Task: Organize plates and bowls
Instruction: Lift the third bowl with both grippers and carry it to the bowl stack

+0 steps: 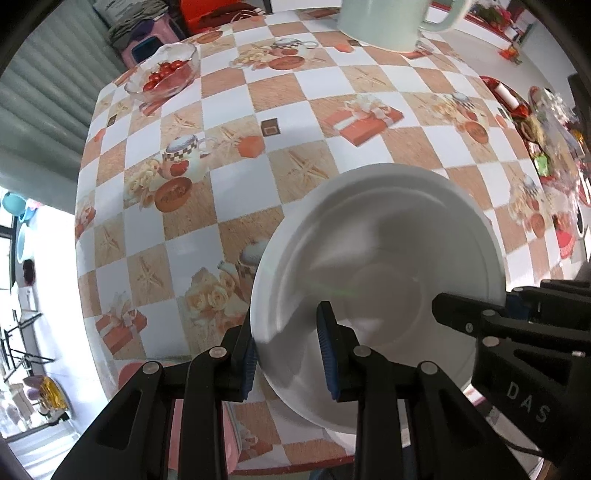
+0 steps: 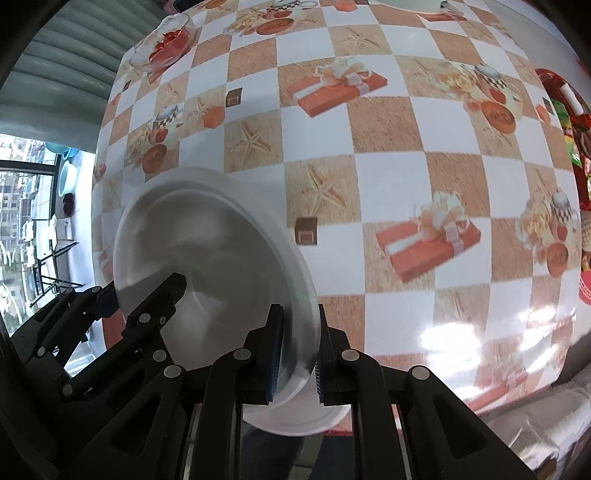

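1. The left gripper (image 1: 290,347) was closed on the left rim of a round white ceramic bowl (image 1: 376,266), one blue pad inside and one outside.
2. The right gripper (image 2: 297,350) was clamped on the opposite rim of the same bowl (image 2: 207,258).
3. The bowl hung over the near edge of the checkered orange-and-white tablecloth (image 1: 229,110).
4. A clear glass bowl of red tomatoes (image 1: 162,72) stood at ten o'clock, and a pale green mug (image 1: 384,22) at twelve o'clock.

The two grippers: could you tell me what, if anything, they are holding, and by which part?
Both hold one white bowl by its rim: the left gripper clamps one side, the right gripper the opposite side.
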{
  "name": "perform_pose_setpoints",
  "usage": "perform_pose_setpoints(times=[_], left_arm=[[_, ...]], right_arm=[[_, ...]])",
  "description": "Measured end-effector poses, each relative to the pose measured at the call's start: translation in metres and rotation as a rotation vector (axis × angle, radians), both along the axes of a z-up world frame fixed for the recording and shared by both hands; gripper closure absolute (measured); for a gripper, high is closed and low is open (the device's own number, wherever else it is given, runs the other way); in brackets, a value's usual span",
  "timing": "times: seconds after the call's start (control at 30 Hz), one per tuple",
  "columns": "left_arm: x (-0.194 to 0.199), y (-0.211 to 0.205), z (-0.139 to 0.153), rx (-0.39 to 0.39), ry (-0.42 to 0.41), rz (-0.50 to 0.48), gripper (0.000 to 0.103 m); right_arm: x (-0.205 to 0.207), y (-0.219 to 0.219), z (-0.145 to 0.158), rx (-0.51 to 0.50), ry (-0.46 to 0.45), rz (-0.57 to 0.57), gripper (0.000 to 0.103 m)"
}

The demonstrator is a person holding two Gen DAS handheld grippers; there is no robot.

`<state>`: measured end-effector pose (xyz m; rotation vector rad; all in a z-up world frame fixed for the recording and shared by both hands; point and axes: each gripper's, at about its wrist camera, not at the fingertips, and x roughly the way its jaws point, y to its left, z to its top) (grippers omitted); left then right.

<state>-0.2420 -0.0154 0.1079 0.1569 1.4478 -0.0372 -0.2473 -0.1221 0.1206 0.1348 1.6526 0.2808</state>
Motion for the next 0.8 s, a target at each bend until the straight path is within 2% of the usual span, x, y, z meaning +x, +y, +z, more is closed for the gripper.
perform_pose_setpoints(times=[0.2, 0.43, 0.8], left_arm=[[-0.022, -0.009, 0.002, -0.017, 0.018, -0.053, 0.072], [-0.048, -0.026, -0.01, -0.009, 0.069, -0.154, 0.071], [-0.065, -0.028, -0.029, -0.048, 0.144, -0.188, 0.071]], right_arm=[[-0.029, -0.008, 0.003, -0.029, 0.02, -0.011, 0.087], [-0.064, -0.018, -0.011, -0.054, 0.084, -0.045, 0.083], [-0.076, -0.022, -0.028, -0.075, 0.131, -0.059, 0.083]])
